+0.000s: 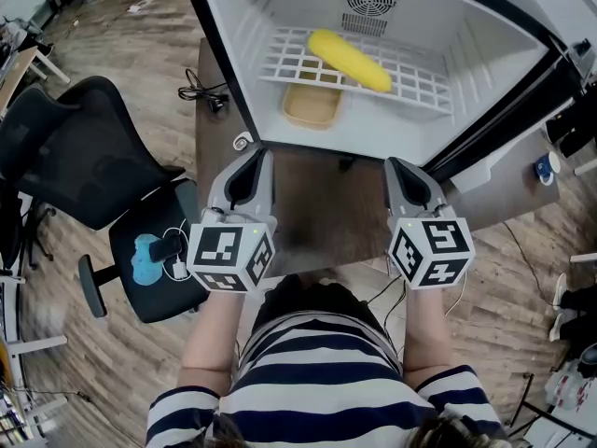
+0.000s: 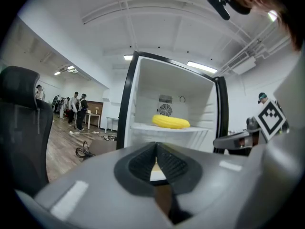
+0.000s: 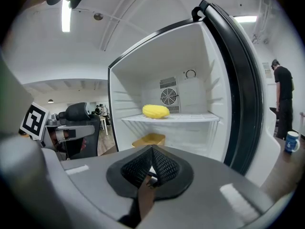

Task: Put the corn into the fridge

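The yellow corn (image 1: 349,60) lies on the white wire shelf (image 1: 410,80) inside the open fridge (image 1: 233,35). It also shows in the left gripper view, corn (image 2: 170,122), and the right gripper view, corn (image 3: 155,111). Both grippers hang in front of the fridge, well short of the corn. My left gripper (image 1: 250,162) has its jaws together with nothing between them. My right gripper (image 1: 403,171) is shut and empty too.
A tan tray (image 1: 312,105) sits on the fridge floor under the shelf. The fridge door (image 3: 240,89) stands open at the right. A black office chair (image 1: 89,157) is to the left, cables (image 1: 201,90) lie on the wood floor, and a mug (image 3: 291,141) stands at the far right.
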